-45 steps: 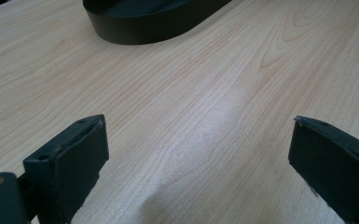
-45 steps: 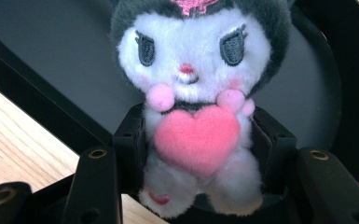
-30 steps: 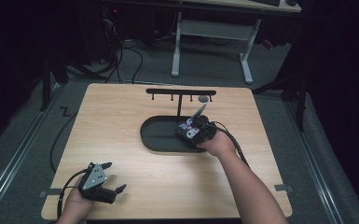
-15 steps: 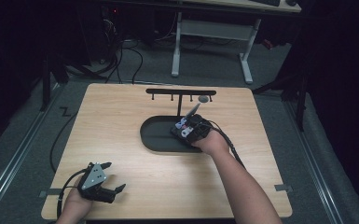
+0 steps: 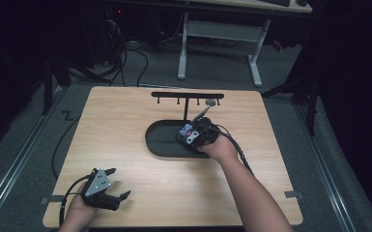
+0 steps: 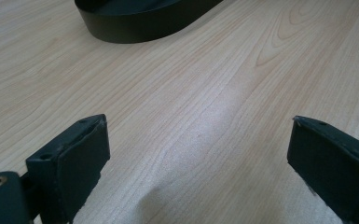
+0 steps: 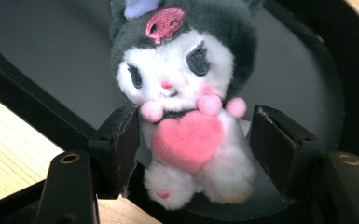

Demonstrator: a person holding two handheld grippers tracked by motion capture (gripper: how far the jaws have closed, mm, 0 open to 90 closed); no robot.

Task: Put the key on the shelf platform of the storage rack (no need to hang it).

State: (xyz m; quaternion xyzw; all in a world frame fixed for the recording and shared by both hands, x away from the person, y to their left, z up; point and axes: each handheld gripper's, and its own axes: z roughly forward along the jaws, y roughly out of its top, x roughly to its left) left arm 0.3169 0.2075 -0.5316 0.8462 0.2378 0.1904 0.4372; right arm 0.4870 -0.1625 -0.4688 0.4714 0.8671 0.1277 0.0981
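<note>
A small plush toy [image 7: 182,93] with a black hood, white face and pink heart sits between the jaws of my right gripper [image 7: 193,119]. The jaws press its sides, shut on it. In the high view this gripper [image 5: 192,138] holds the toy [image 5: 187,131] over the right part of a black oval tray [image 5: 162,142]. The dark tray floor [image 7: 51,51] lies behind the toy. My left gripper [image 5: 118,183] rests near the table's front left corner. Its jaws stand wide open over bare wood [image 6: 198,154], holding nothing.
A black rack with small hooks [image 5: 188,95] stands at the back of the table behind the tray, a small grey piece [image 5: 211,102] near its right end. The tray's rim [image 6: 135,28] lies far ahead of the left gripper. Bare wood surrounds the tray.
My right gripper has shifted a little to the left over the tray, carrying the plush toy with it. The left gripper has stayed in place.
</note>
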